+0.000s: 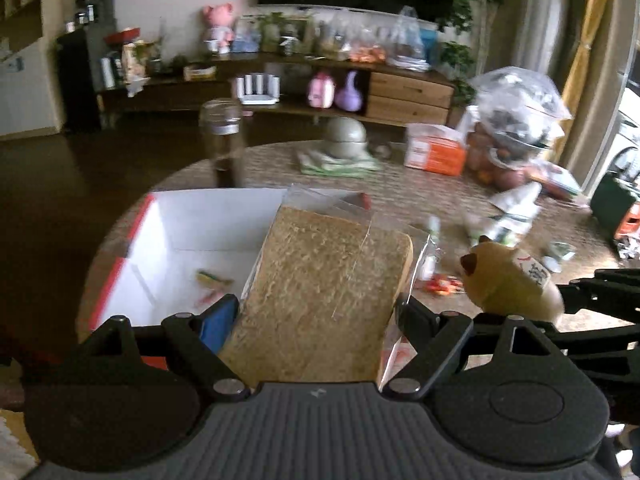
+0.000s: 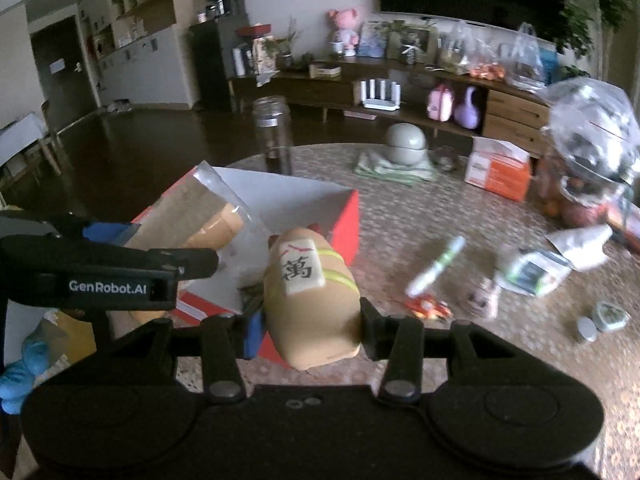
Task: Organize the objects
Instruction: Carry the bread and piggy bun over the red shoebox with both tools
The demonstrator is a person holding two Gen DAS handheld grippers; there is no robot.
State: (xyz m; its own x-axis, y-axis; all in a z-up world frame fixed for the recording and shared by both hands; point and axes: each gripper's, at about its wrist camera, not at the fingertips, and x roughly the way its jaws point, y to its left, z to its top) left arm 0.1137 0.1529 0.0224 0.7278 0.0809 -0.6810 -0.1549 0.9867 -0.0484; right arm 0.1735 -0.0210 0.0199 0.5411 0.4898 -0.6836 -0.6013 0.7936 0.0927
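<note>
At the centre of the left wrist view we see the bagged bread slice (image 1: 320, 288), a brown slab in a clear plastic bag, clamped between the pads of the left gripper (image 1: 316, 320); its upper end tilts over the open red-and-white box (image 1: 188, 224) in the left half of the frame. Small wrappers lie on the box floor. In the right wrist view the tan figurine (image 2: 314, 300), marked with a white tile bearing a black character, sits low in the centre, pinched by the right gripper (image 2: 308, 334), with the red wall of the box just behind it. The same figurine shows at lower right of the left view, and the left gripper with its bread shows at left of the right view.

Around them we see the round patterned table (image 2: 400, 216). A glass jar (image 1: 222, 140) stands behind the box, a green bowl (image 1: 346, 138) on a folded cloth sits further back at centre, an orange carton (image 1: 436, 150) and a bulging plastic bag (image 1: 516, 116) at upper right.
</note>
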